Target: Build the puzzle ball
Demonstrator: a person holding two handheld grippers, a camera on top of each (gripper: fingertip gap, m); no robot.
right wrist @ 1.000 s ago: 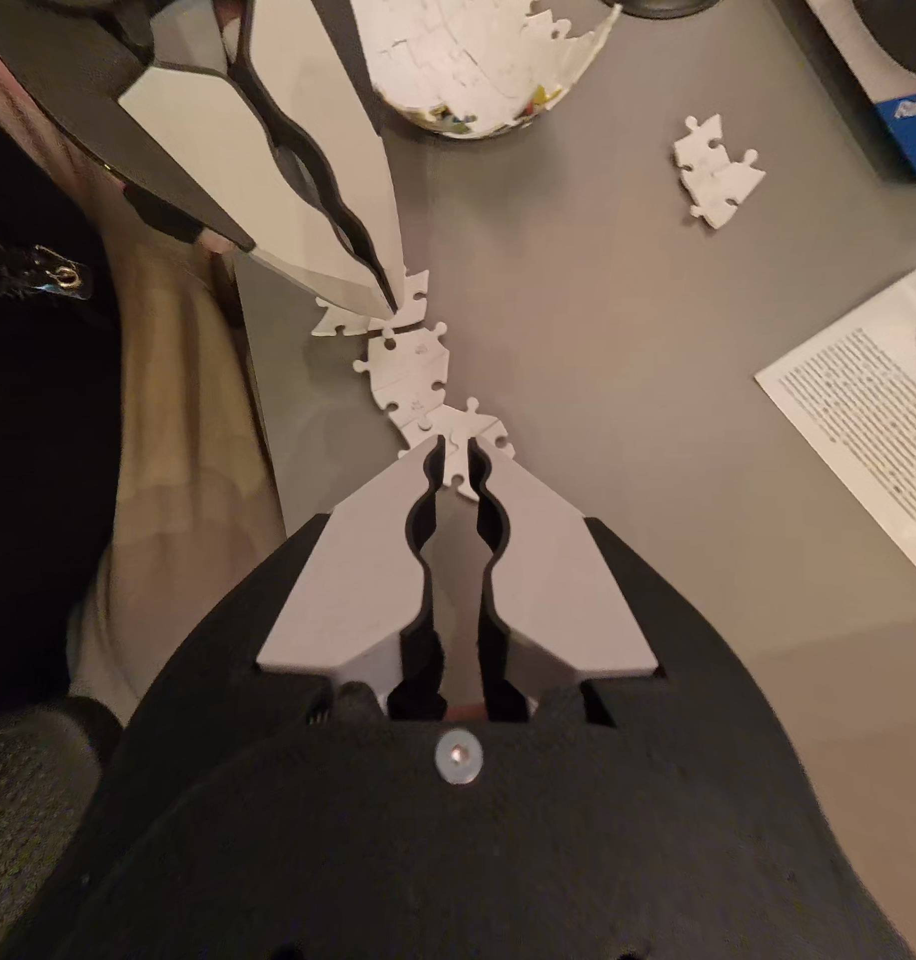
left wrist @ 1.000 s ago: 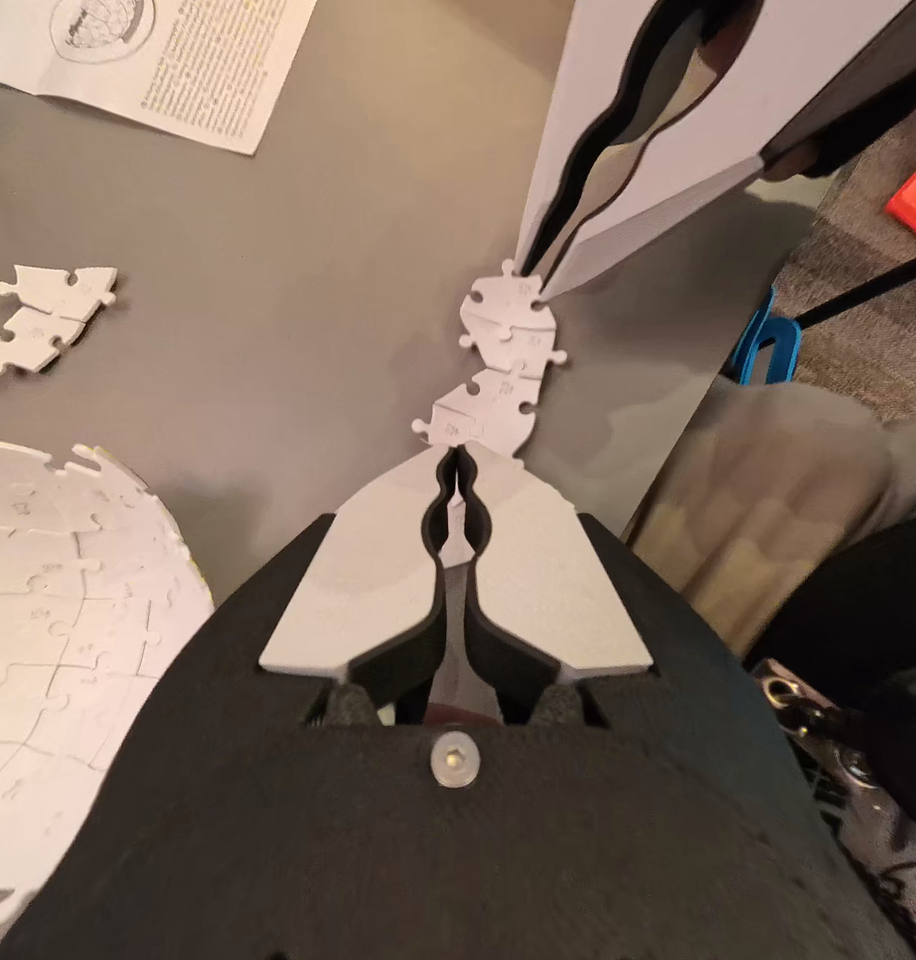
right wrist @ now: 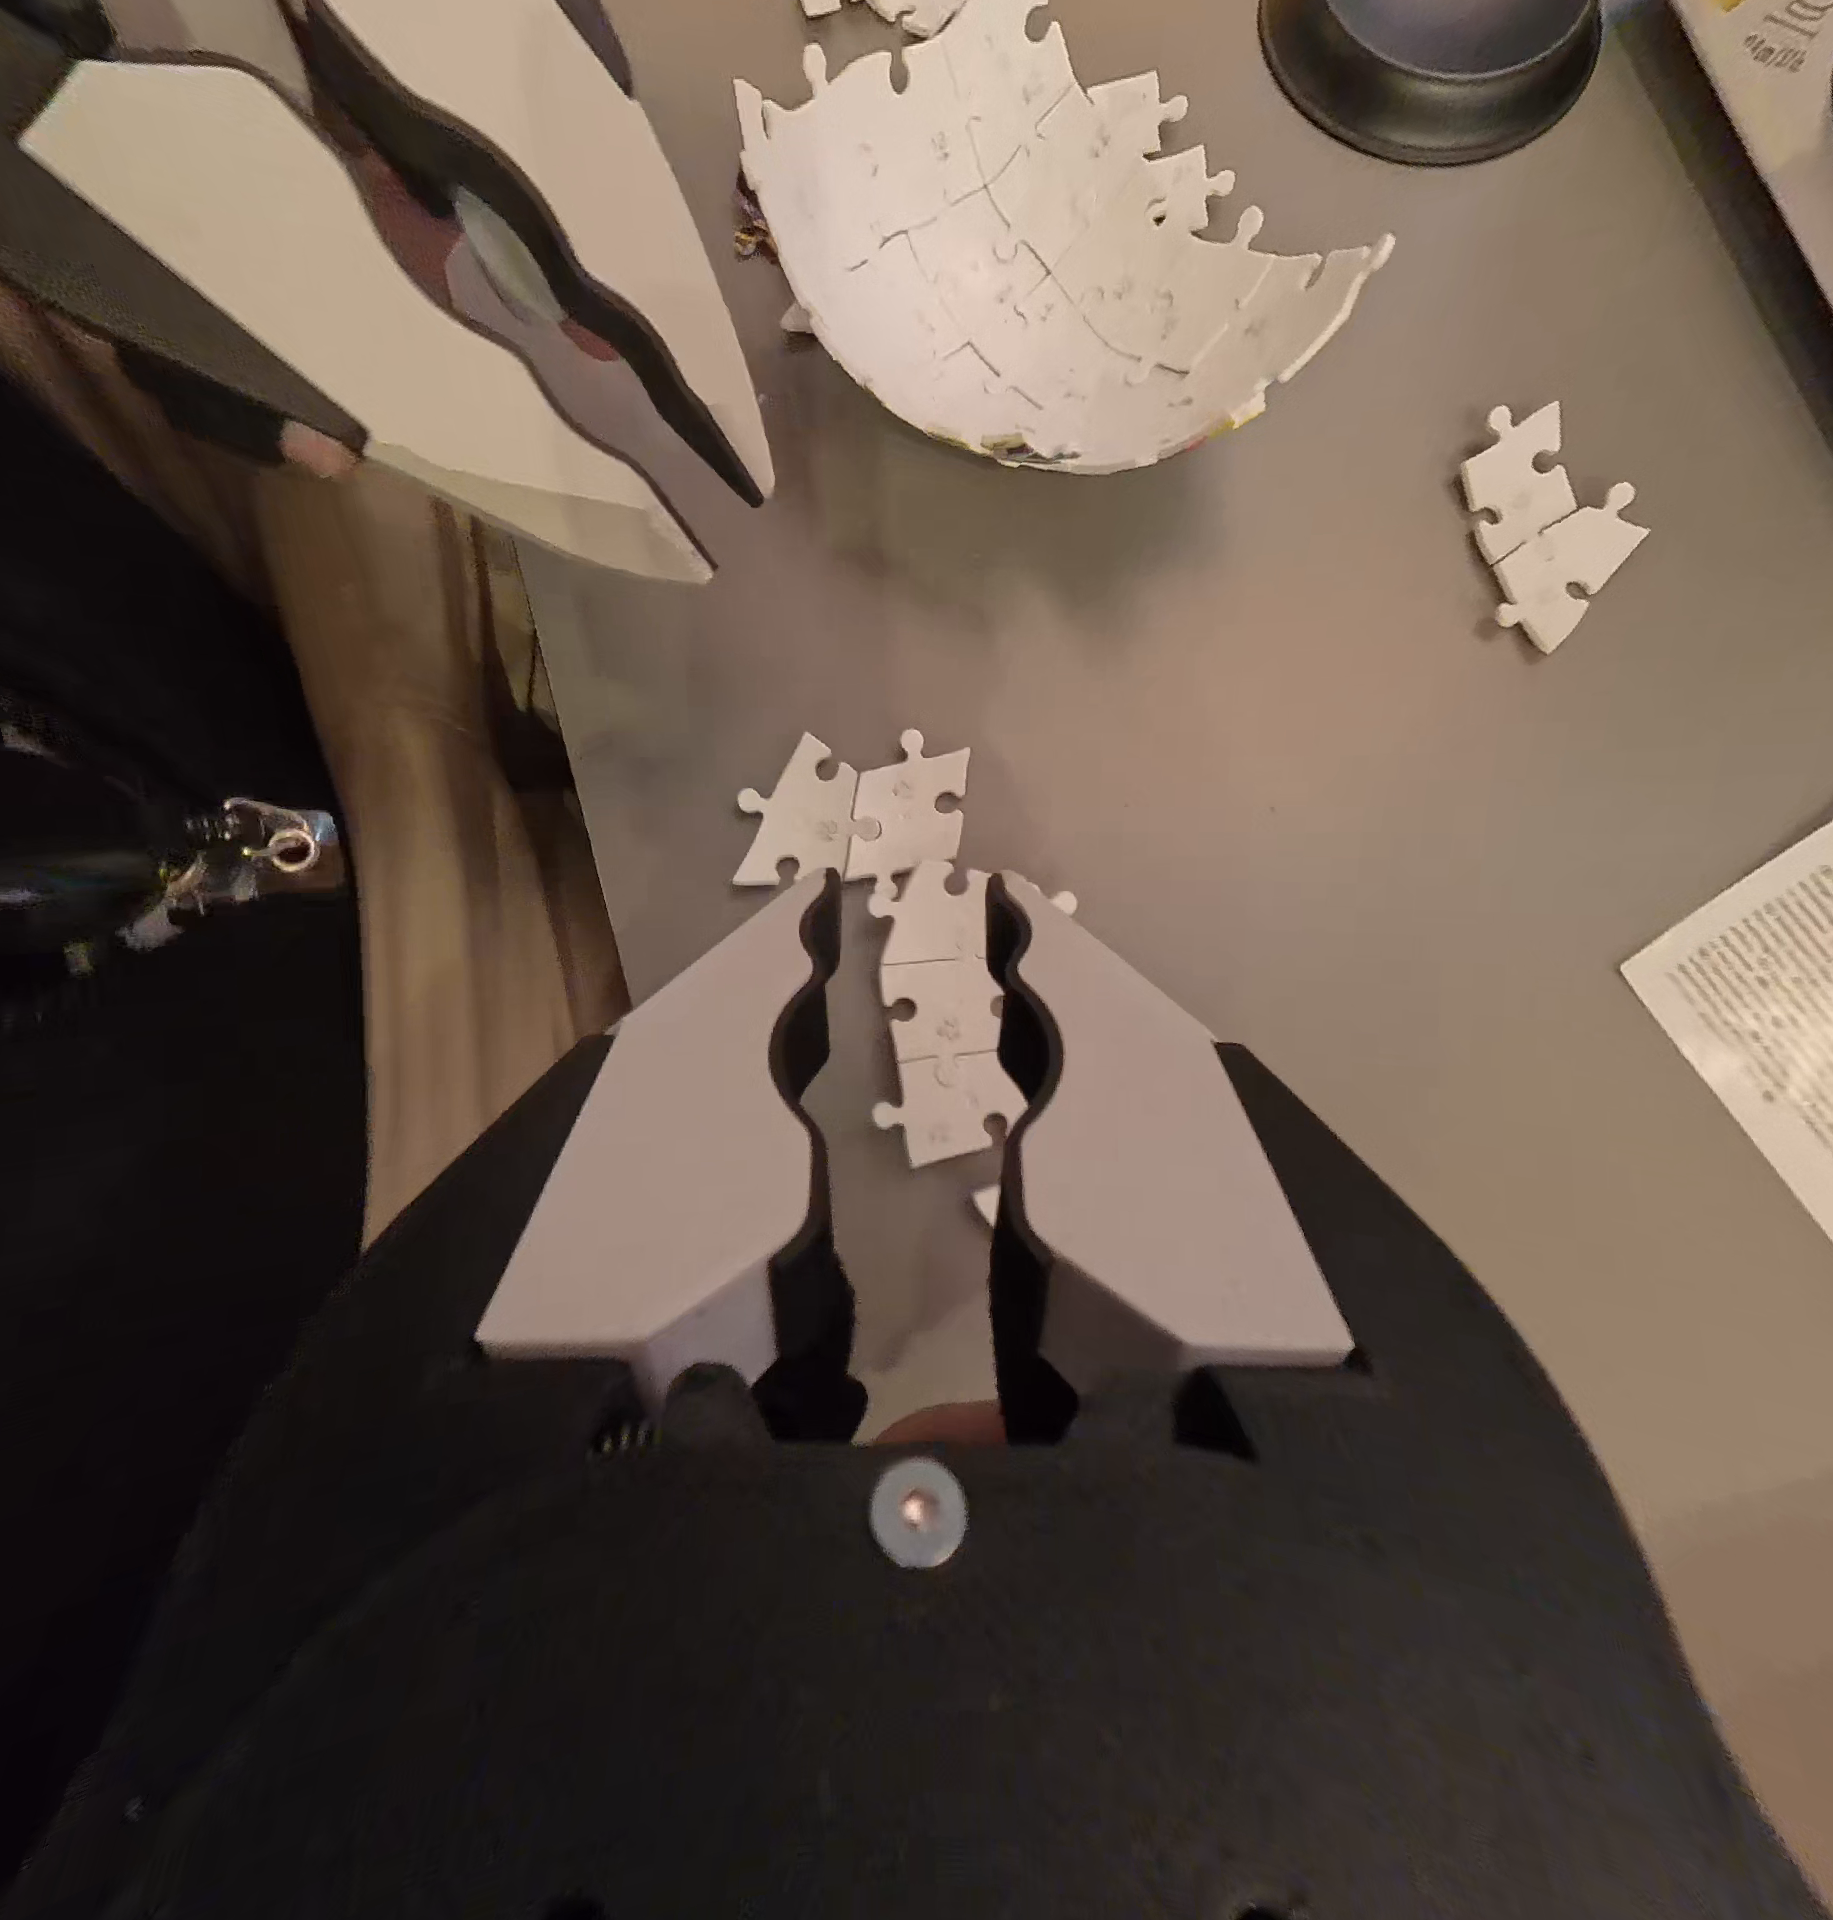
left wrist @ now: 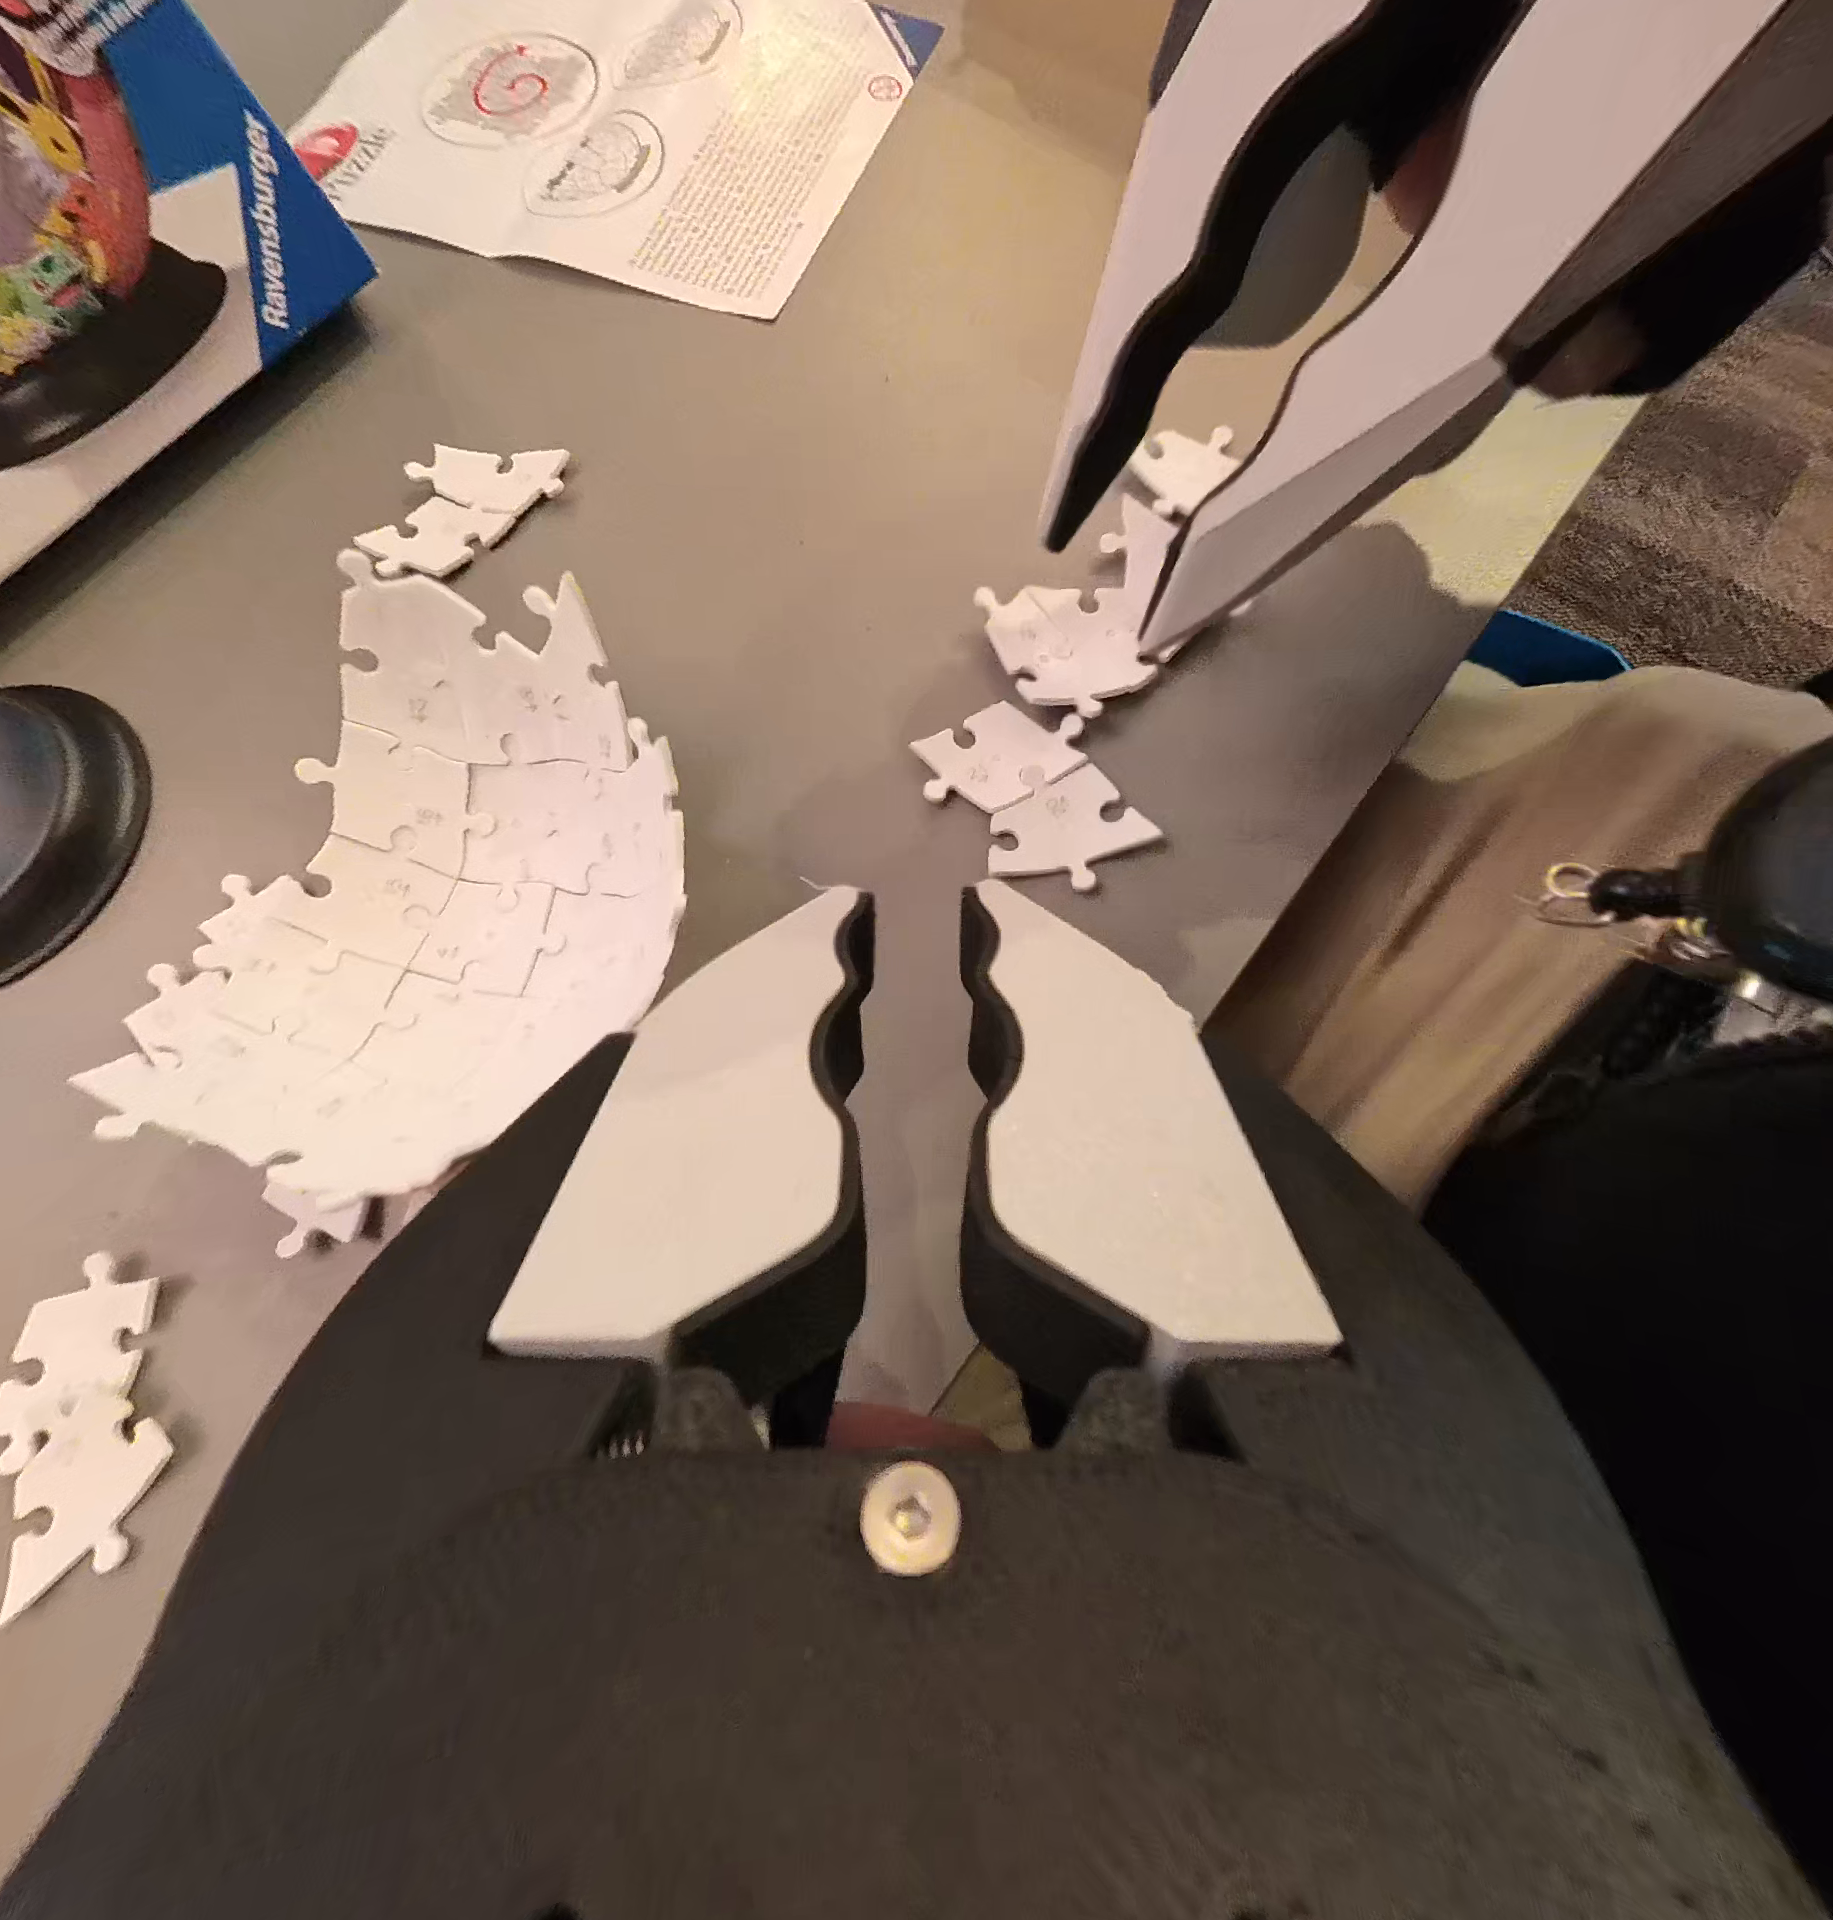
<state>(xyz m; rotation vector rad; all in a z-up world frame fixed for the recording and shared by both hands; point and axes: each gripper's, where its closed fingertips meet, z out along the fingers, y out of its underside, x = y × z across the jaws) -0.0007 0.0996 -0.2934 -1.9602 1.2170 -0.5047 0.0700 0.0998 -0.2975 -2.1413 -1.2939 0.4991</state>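
A white two-piece chunk [left wrist: 1037, 800] lies on the grey table just ahead of my left gripper [left wrist: 917, 904], which is open, empty and above the table. It also shows in the right wrist view [right wrist: 850, 810]. A short strip of joined white pieces [right wrist: 943, 1018] lies on the table between the open fingers of my right gripper [right wrist: 914, 888]. In the left wrist view one finger of the right gripper [left wrist: 1104, 592] rests at the strip [left wrist: 1057, 649]. The half-built ball shell [left wrist: 455, 883] lies open side up to the left. The left gripper [right wrist: 730, 530] hovers beside the shell [right wrist: 1047, 260].
A joined pair of pieces [left wrist: 476, 499], a strip [left wrist: 70, 1423], a black round stand [left wrist: 29, 831], the puzzle box [left wrist: 112, 208] and an instruction sheet [left wrist: 631, 135] lie on the table. The table edge and a person's lap [left wrist: 1463, 883] are right of the loose chunks. Across from one pair of fingers to the other is roughly 8 centimeters. Between my right fingertips and the white two-piece chunk [left wrist: 1037, 800] there is roughly 4 centimeters. Seen from the right wrist view [right wrist: 844, 814] as well. From my left tips it is roughly 12 centimeters to the shell [right wrist: 1047, 260]; from my right, 15 centimeters. Look for it in the left wrist view [left wrist: 404, 970] too.
Both grippers were shut on the ends of one chain of pieces. Both are now open, the chain lies on the table in two parts, and the left gripper has drawn back.
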